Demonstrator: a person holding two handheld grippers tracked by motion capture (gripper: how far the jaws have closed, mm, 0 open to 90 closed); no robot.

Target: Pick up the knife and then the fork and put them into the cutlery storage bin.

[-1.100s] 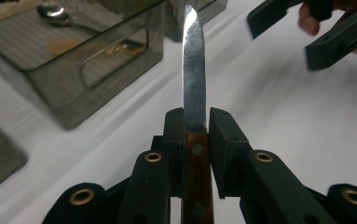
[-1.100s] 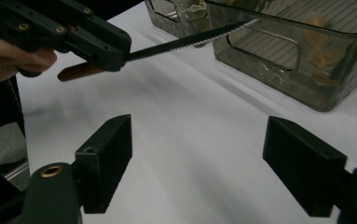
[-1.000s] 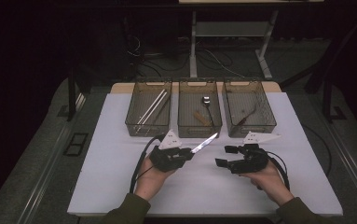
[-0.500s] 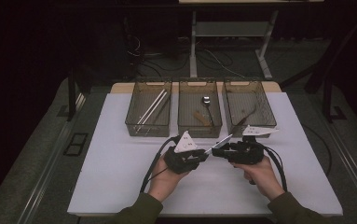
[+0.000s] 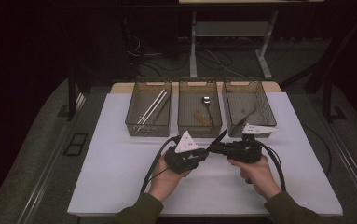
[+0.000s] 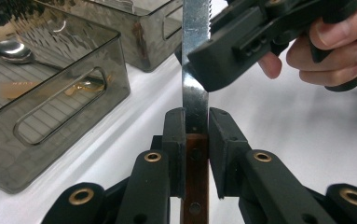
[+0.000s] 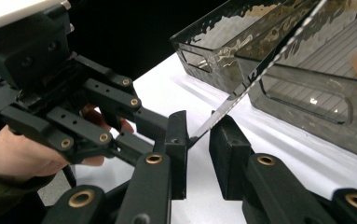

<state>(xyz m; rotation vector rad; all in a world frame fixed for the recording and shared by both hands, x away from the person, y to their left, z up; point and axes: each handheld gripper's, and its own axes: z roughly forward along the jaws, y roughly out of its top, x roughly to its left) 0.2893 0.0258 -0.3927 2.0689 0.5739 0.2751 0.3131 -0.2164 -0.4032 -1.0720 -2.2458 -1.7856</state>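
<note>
Knife [image 6: 195, 56] tip beyond frame edge

The knife [image 6: 195, 93] has a glossy serrated metal blade and a smooth brown wooden handle; the bins [image 6: 50, 93] are smoky translucent plastic; the tabletop [image 5: 120, 177] is matt white.

Both sleeves [image 5: 290, 211] are olive green and reach to the wrists. The left tool [image 5: 205, 151] and the right tool [image 5: 213, 148] are matte black, built of jointed link bars pinned with brass-coloured rivets [image 6: 153, 157], ending in blocky rectangular pads [image 7: 176, 140]. Small screw holes dot the links. Each carries a pale grey three-cornered plate [image 5: 186, 142] with dark dots, and trails black cables [image 5: 154, 164].
</note>
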